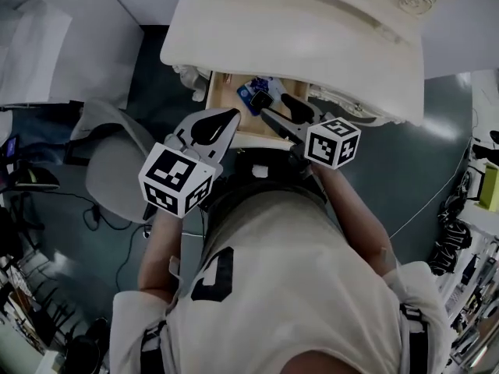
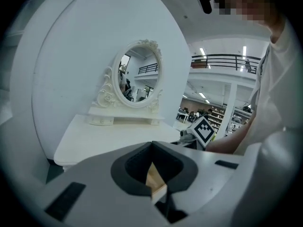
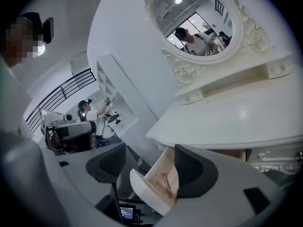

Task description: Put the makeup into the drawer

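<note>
The white dressing table (image 1: 296, 29) has its wooden drawer (image 1: 226, 92) pulled out toward me. Inside the drawer lie a blue packet (image 1: 251, 92) and, seen in the right gripper view, a thin pink stick (image 3: 166, 183) on the drawer floor (image 3: 158, 176). My right gripper (image 1: 273, 104) hovers over the drawer, open and empty, with the drawer showing between its pads (image 3: 191, 171). My left gripper (image 1: 231, 116) is shut with nothing in it, held at the drawer's near left edge. Its closed tips (image 2: 152, 148) point at the tabletop (image 2: 118, 136).
An oval mirror (image 2: 137, 74) in a carved white frame stands at the back of the tabletop. A grey chair (image 1: 117, 166) sits to the left of the table, with cables on the dark floor (image 1: 109, 232) near it. Shelves with clutter line the right edge (image 1: 475, 209).
</note>
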Available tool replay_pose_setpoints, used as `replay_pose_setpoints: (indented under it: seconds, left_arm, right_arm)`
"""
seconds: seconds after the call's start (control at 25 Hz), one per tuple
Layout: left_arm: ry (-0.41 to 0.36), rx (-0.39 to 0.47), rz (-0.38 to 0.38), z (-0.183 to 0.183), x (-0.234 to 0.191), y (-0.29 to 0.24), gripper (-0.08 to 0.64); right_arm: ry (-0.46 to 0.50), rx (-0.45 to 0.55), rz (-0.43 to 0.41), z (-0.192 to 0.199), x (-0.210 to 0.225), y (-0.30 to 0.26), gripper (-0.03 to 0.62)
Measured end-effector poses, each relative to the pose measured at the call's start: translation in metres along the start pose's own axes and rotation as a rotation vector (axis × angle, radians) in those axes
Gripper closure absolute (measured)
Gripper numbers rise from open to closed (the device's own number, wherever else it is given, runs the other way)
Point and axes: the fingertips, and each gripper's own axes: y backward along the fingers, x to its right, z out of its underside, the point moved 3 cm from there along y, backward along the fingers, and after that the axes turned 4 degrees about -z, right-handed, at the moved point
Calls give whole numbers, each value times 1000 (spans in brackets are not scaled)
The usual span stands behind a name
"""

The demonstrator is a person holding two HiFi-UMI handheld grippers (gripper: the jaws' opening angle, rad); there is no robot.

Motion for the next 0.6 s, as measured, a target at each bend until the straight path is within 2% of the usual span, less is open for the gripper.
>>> replay_pose_setpoints:
  seconds: [0.04, 0.08, 0.12, 0.16, 0.36, 0.6]
  left_arm:
    - [5, -5, 16, 3, 3, -2, 503]
    - [9, -10, 33, 5, 7, -4, 503]
    - [9, -18, 54, 7, 12, -7, 503]
    - [5, -26, 77, 8, 20, -9, 503]
    - [-53, -47, 168, 0, 56, -15, 503]
    - [-108, -44, 208, -9, 96, -30, 503]
  right_arm:
    - [6, -9, 0, 2, -3, 3, 252]
    - [11, -18, 0, 4, -6, 8, 288]
    - [10, -24, 1, 6, -8, 13, 462]
    - [2, -22, -1, 7, -10, 18, 546]
    - [-18, 21, -18, 3, -26, 50, 565]
    - [-113, 175, -167, -12, -41, 103, 565]
